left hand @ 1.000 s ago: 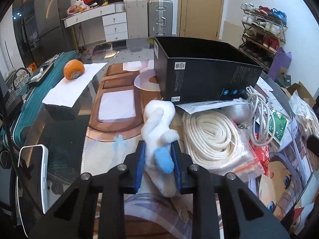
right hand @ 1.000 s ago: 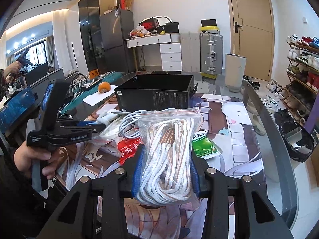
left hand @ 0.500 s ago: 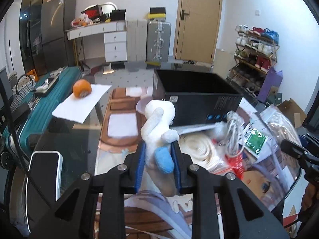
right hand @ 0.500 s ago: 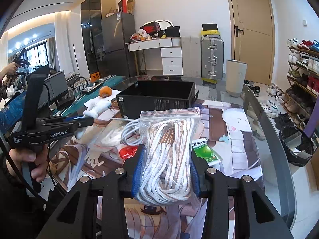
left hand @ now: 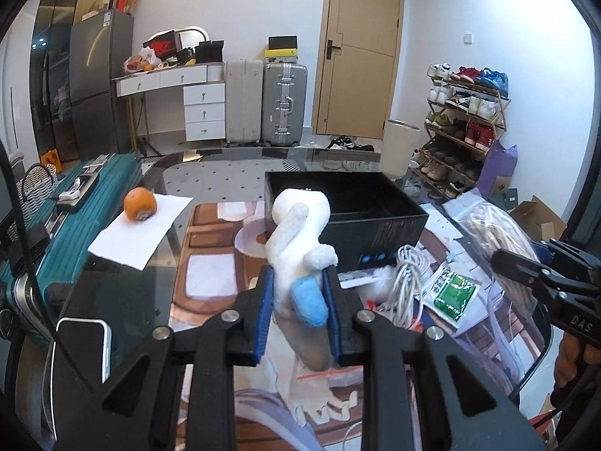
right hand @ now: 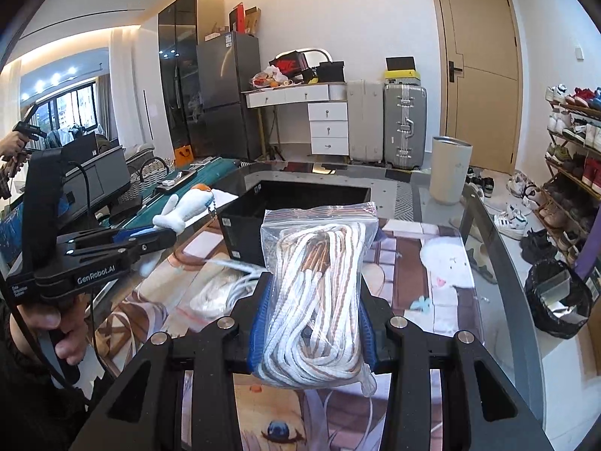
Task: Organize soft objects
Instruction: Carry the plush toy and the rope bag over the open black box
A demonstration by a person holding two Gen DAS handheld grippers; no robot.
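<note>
Grippers are both loaded. I see the left gripper [left hand: 296, 312] clamped on a white plush toy [left hand: 296, 236], its blue pads pressing the toy's lower body from both sides; a blue limb of the toy hangs between the pads. The toy's upper part rises above the fingers and is clear of the table [left hand: 112, 293]. From the right wrist view, I see the same gripper [right hand: 150, 238] held in the person's left hand [right hand: 56, 323], off to the left and in front of the black box [right hand: 263, 214].

I see the right gripper [right hand: 311, 323] clamped on a clear bag of rope [right hand: 319, 282], with white and brown cord coiled inside. The bag stands upright between the pads, its sealed top toward the box.

The box sits open-topped on the glass table. Just beside its near wall lie a white cable [left hand: 407, 282], a green packet [left hand: 450, 291] and another coil of rope [right hand: 214, 293]. An orange [left hand: 140, 204] rests on a sheet of paper [left hand: 139, 231], well apart to the left.
</note>
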